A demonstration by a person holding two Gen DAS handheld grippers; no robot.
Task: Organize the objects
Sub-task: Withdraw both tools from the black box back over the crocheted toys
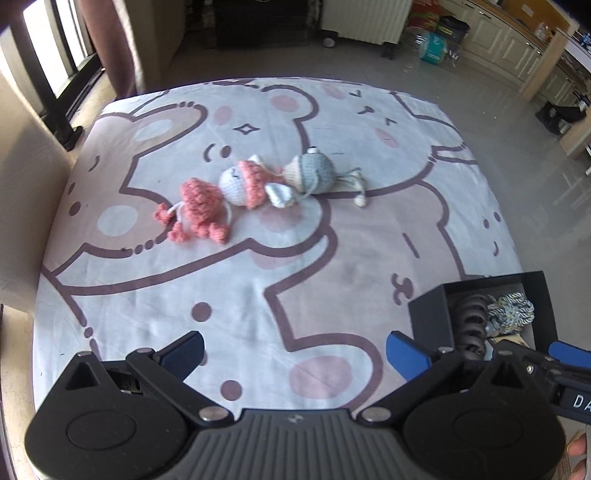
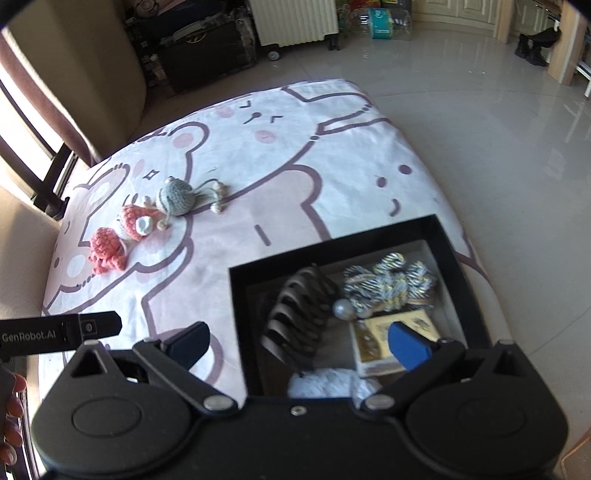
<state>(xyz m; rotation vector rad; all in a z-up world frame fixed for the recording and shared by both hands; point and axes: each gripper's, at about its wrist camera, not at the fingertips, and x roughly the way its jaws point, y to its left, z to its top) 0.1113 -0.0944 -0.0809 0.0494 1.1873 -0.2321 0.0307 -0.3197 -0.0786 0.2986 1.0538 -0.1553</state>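
Note:
Three crochet toys lie in a row mid-table: a pink octopus [image 1: 201, 208], a white doll with a pink hat [image 1: 245, 183] and a grey-blue doll [image 1: 314, 173]. They also show in the right wrist view: the octopus [image 2: 107, 251], the pink-hatted doll [image 2: 136, 223], the grey doll [image 2: 176, 196]. A black box [image 2: 458, 258] at the near right holds a dark claw clip [image 2: 299, 314], a striped rope knot [image 2: 388, 280], a silver ball and a card. My left gripper [image 1: 295, 354] is open and empty over the cloth. My right gripper [image 2: 299, 343] is open and empty above the box.
The table wears a pink-and-white cartoon bear cloth [image 1: 332, 240]. The black box sits at its near right corner [image 1: 428, 314]. A white radiator [image 2: 295, 18], dark cases and a tiled floor [image 2: 498, 129] lie beyond the far edge. A curtain and window stand at the left.

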